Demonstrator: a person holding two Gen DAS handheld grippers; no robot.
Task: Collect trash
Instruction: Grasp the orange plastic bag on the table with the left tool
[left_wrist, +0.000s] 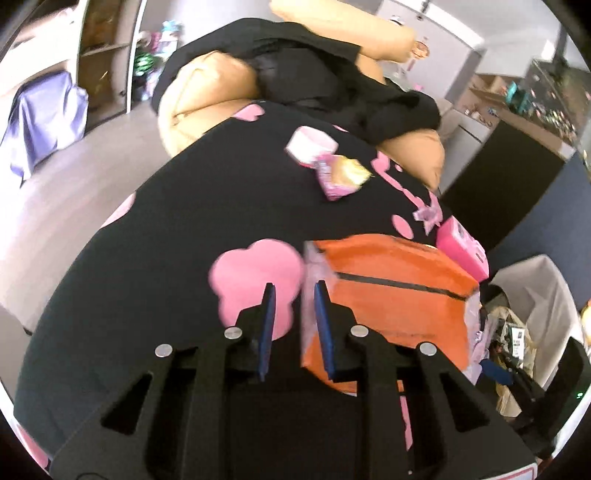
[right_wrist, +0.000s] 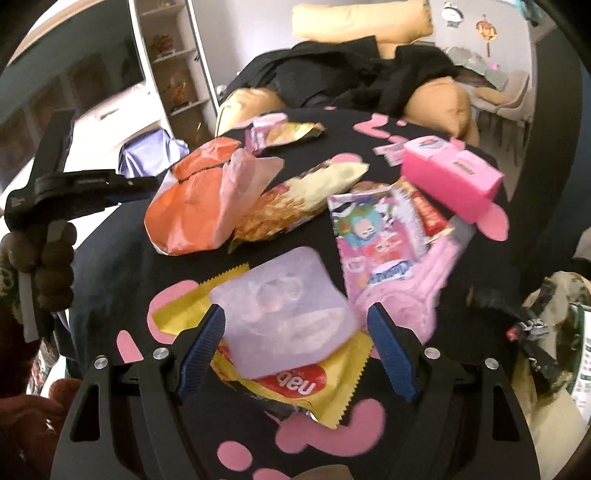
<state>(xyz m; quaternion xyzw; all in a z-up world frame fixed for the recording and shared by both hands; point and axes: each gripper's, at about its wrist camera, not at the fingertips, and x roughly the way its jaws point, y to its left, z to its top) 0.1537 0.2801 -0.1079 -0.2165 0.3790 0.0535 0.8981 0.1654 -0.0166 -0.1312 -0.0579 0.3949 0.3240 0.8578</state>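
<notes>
Left gripper (left_wrist: 294, 295): jaws narrowed to a slim gap. The pale edge of the orange plastic bag (left_wrist: 388, 291) runs up between the blue pads; whether the pads actually pinch it cannot be told. In the right wrist view this gripper (right_wrist: 142, 186) reaches in from the left edge, its tip meeting the same orange bag (right_wrist: 188, 214).

Right gripper (right_wrist: 295, 326): jaws wide apart, holding nothing. A translucent lilac plastic blister tray (right_wrist: 284, 310) lies between the pads, on top of a yellow snack wrapper (right_wrist: 325, 384) with a red logo.

Trash is scattered over a black worktop (left_wrist: 147, 258) patterned with pink shapes:
- gold-and-orange foil wrapper (right_wrist: 295, 203), just beside the orange bag
- pink cartoon-printed packet (right_wrist: 373, 236), right of centre
- pink carton (right_wrist: 452, 177), touching the packet's far corner
- small pink-and-gold wrapper (left_wrist: 332, 166) near the far edge

Beyond the worktop: tan cushions (right_wrist: 436, 99) with black clothing (right_wrist: 354, 70) draped across. At the right, a bag-lined bin (left_wrist: 532, 321) already holding refuse.
</notes>
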